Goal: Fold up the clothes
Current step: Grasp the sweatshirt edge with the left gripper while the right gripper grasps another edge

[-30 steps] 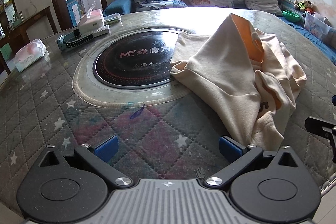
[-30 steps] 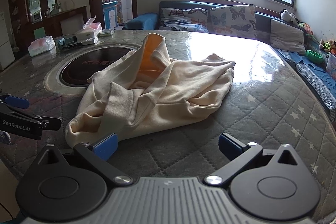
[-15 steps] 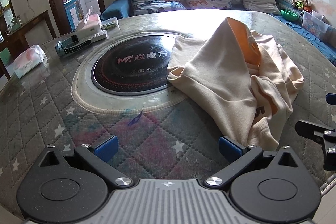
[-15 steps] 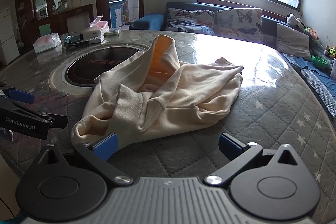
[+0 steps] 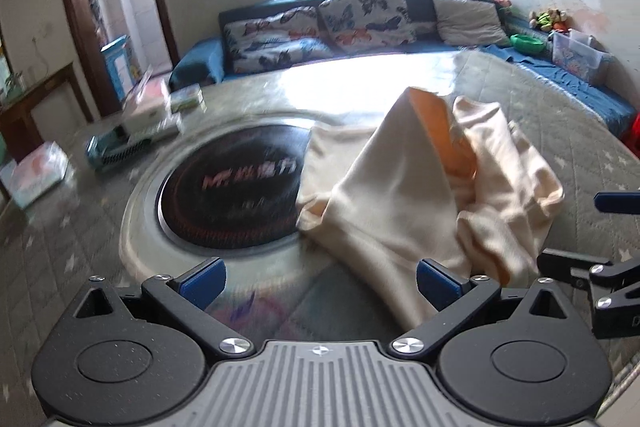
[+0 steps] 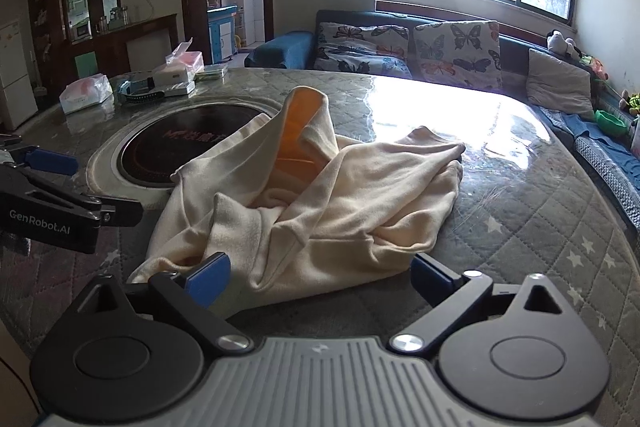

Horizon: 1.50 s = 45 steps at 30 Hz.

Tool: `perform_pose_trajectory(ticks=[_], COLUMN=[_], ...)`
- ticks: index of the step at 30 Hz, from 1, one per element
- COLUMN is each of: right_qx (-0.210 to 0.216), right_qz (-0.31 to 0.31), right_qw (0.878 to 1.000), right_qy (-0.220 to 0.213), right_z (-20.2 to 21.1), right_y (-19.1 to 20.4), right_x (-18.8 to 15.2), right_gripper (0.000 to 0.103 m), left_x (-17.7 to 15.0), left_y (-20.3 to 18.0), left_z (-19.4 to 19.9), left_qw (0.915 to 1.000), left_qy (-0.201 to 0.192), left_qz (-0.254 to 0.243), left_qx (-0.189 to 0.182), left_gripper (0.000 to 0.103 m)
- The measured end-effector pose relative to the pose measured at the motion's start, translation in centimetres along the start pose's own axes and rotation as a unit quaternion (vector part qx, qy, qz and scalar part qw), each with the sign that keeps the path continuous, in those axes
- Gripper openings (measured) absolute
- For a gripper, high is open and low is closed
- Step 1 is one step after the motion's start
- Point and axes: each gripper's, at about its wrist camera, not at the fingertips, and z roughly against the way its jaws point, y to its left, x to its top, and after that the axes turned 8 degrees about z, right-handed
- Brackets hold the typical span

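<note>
One cream garment, orange-lined, lay crumpled in a loose heap on the quilted round table, hood or collar peaked up at 12 o'clock, hem slumped toward 6 o'clock. Was not flat, not squared, no clean fold line to be seen anywhere. Overlapped the black inset cooktop at about 10 o'clock of the heap.

Right gripper hovered low at the near hem, fingers spread wide, nothing between them, the left blue pad just beside the cloth edge. Left gripper likewise stood spread and empty at 8 o'clock of the garment, its right pad close by the hanging corner; that view was blurred.

Judged as a reaching stage: both claws lined up on the near edge, no grasp made. Called next for a pinch on two separate corners, then a pull apart to spread the cloth flat.

Tissue packs and boxes at 10 o'clock, well apart. Sofa with butterfly cushions beyond, at 12 o'clock.
</note>
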Motion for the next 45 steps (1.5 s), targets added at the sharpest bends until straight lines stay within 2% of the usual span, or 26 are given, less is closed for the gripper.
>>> perform_pose_trajectory(ticks=[5,7,11,18,20,21,22,23,25,26,27,28,33,40,45], right_qx=[0.002,0.003,-0.001,-0.006,-0.007,-0.007,-0.007,-0.008,-0.009,-0.009,-0.007,-0.005,0.003,0.013,-0.015], right_qz=[-0.017,-0.024,-0.043,-0.081,-0.086,-0.090,-0.095,-0.095,-0.095,-0.094,-0.092,-0.091,-0.080,-0.065,-0.035], right_qw=[1.000,1.000,0.999,0.997,0.996,0.996,0.995,0.995,0.995,0.996,0.996,0.996,0.996,0.997,0.997], right_qy=[-0.005,-0.006,-0.009,-0.004,-0.003,-0.001,0.001,0.002,0.005,0.005,0.007,0.010,0.027,0.049,0.070], right_z=[-0.6,-0.8,-1.4,-3.2,-3.6,-4.0,-4.5,-4.9,-5.6,-6.3,-6.8,-7.4,-10.8,-14.0,-15.4], right_y=[-1.3,-1.9,-3.2,-6.3,-6.9,-7.4,-7.9,-8.3,-8.8,-9.2,-9.3,-9.5,-9.2,-7.2,-5.7], right_x=[0.9,1.3,2.2,3.7,4.0,4.3,4.6,4.9,5.3,5.9,6.4,6.8,8.5,9.5,9.0], right_gripper=[0.092,0.088,0.082,0.065,0.062,0.058,0.057,0.056,0.053,0.052,0.051,0.049,0.043,0.042,0.040], left_x=[2.5,3.7,5.9,9.3,9.7,9.8,9.9,10.0,10.1,10.0,9.8,9.7,9.0,7.9,6.8], left_y=[-1.1,-1.6,-3.0,-5.1,-5.4,-5.2,-5.1,-4.9,-4.6,-4.5,-4.4,-4.3,-2.9,2.6,7.7], left_z=[-1.4,-2.2,-4.1,-7.8,-9.2,-9.8,-10.5,-11.1,-12.3,-12.5,-12.6,-12.8,-11.2,-6.8,-3.0], left_qw=[0.9993,0.9987,0.9974,0.9945,0.9945,0.9943,0.9938,0.9932,0.9917,0.9912,0.9907,0.9902,0.9929,0.9947,0.9896], left_qy=[-0.018,-0.025,-0.034,-0.042,-0.034,-0.024,-0.013,-0.003,0.014,0.015,0.017,0.018,-0.016,-0.065,-0.089], left_qz=[-0.015,-0.020,-0.029,-0.041,-0.048,-0.043,-0.039,-0.035,-0.029,-0.030,-0.030,-0.031,-0.023,0.045,0.105], left_qx=[-0.029,-0.038,-0.056,-0.087,-0.087,-0.095,-0.103,-0.111,-0.125,-0.128,-0.132,-0.135,-0.116,-0.066,-0.042], left_gripper=[0.094,0.084,0.081,0.083,0.080,0.074,0.061,0.054,0.025,0.020,0.009,0.006,0.005,0.004,0.004])
